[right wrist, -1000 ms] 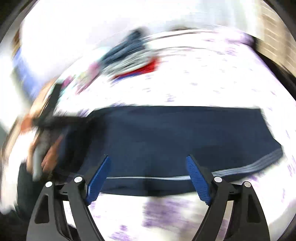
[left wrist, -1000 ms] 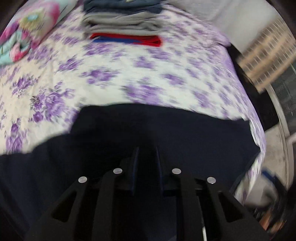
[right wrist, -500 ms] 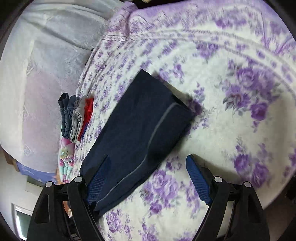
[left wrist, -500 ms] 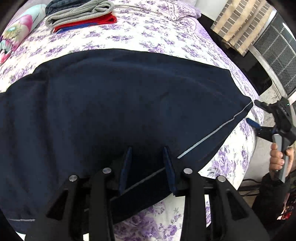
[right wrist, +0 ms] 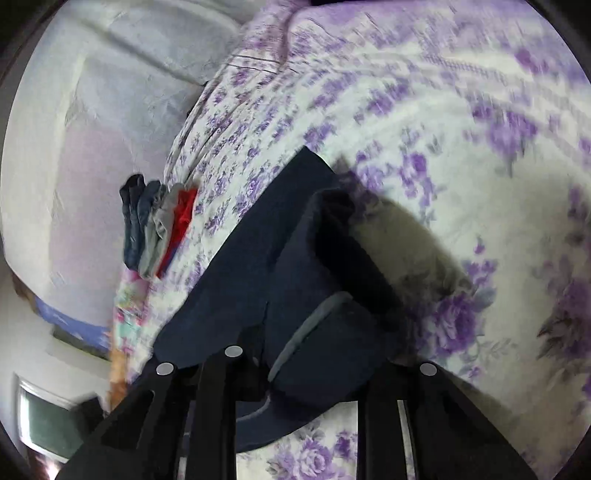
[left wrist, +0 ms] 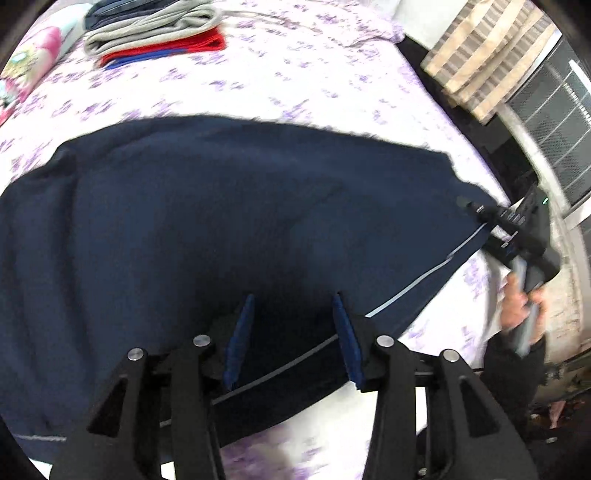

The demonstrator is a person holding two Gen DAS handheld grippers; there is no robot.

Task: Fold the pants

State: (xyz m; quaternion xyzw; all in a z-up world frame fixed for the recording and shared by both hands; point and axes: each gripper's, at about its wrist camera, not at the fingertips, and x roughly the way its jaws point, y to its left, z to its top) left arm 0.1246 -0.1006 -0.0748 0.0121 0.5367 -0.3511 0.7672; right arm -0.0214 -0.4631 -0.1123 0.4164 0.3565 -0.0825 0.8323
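Observation:
Dark navy pants [left wrist: 207, 221] with a thin grey side stripe lie flat across the purple-flowered bed [left wrist: 295, 85]. My left gripper [left wrist: 291, 343] is open, its blue pads either side of the near striped edge, just above the cloth. My right gripper [left wrist: 476, 210] shows at the right in the left wrist view, at the pants' leg end. In the right wrist view the leg end [right wrist: 317, 295] is bunched and lifted between its fingers, which are hidden under the cloth.
A stack of folded clothes [left wrist: 155, 33], grey, red and blue, sits at the far side of the bed, also in the right wrist view [right wrist: 159, 225]. A colourful pillow [left wrist: 26, 62] lies at the far left. A striped curtain [left wrist: 480, 55] and grille stand beyond the bed's right edge.
My left gripper has let go of the pants' edge and opened wider. My right gripper has come in to the leg end and closed on it, lifting the cloth.

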